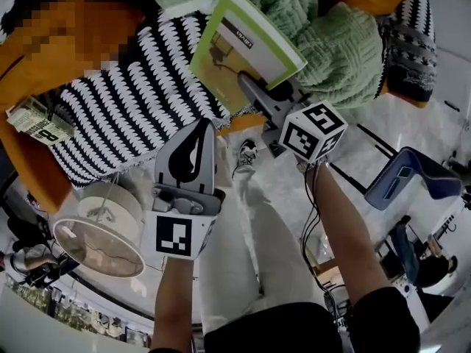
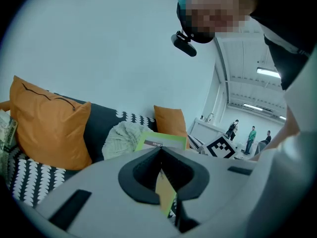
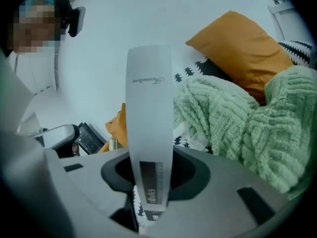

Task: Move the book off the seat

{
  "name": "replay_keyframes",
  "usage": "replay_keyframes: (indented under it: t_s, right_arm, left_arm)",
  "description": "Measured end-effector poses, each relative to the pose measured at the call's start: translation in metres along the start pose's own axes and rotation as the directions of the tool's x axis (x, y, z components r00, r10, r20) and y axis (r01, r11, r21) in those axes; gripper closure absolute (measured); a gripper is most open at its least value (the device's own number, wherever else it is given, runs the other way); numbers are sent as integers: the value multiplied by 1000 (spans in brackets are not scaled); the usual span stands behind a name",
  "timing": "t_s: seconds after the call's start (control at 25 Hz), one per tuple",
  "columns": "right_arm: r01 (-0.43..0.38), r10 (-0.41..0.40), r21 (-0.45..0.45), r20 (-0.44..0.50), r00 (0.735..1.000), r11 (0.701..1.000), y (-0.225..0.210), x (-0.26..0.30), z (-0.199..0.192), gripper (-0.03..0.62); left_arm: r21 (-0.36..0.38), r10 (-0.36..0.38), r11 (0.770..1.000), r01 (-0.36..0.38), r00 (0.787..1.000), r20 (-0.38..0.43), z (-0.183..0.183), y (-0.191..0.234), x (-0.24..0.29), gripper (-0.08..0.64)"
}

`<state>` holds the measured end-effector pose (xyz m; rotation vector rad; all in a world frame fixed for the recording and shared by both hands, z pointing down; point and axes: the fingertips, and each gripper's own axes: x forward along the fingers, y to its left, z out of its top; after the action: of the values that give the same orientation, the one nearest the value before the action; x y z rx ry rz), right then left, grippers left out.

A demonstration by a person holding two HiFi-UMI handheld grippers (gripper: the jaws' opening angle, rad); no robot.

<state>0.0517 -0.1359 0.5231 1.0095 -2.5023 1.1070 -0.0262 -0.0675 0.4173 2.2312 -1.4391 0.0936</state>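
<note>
Nearest, at the lower centre of the head view, the left gripper (image 1: pixel 206 126) has its jaws drawn to a slit. A yellow-green sliver shows through it, but I cannot tell whether they nip anything, and the tips stop just short of the book. Just beyond, the right gripper (image 1: pixel 249 83) has its jaws clamped on the lower edge of the book (image 1: pixel 243 43), a thin, stiff paperback with a smooth lime-green cover, tilted above the sofa seat (image 1: pixel 125 101) at upper centre. The step in hand looks like the lift-off. Next the book needs carrying clear of the seat without slipping. Behind lie the seat's black-and-white patterned fabric, a soft, chunky-knit pale green blanket (image 1: pixel 346 43) and a plump orange cushion (image 2: pixel 49 128).
</note>
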Motion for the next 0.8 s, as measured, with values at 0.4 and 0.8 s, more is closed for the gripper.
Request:
replay_keyframes:
  t_s: [0.4,0.8]
  right_arm:
    - [23,-22,-35,41,999,999,32,-92,-2,456]
    - [39,-33,-38,152,988,998,67,-178,35,456]
  left_arm:
    - [42,8,999,-10,999,54,13,-52,-40,549]
    - [75,14,997,-22,993,114,43,-107,-67,549]
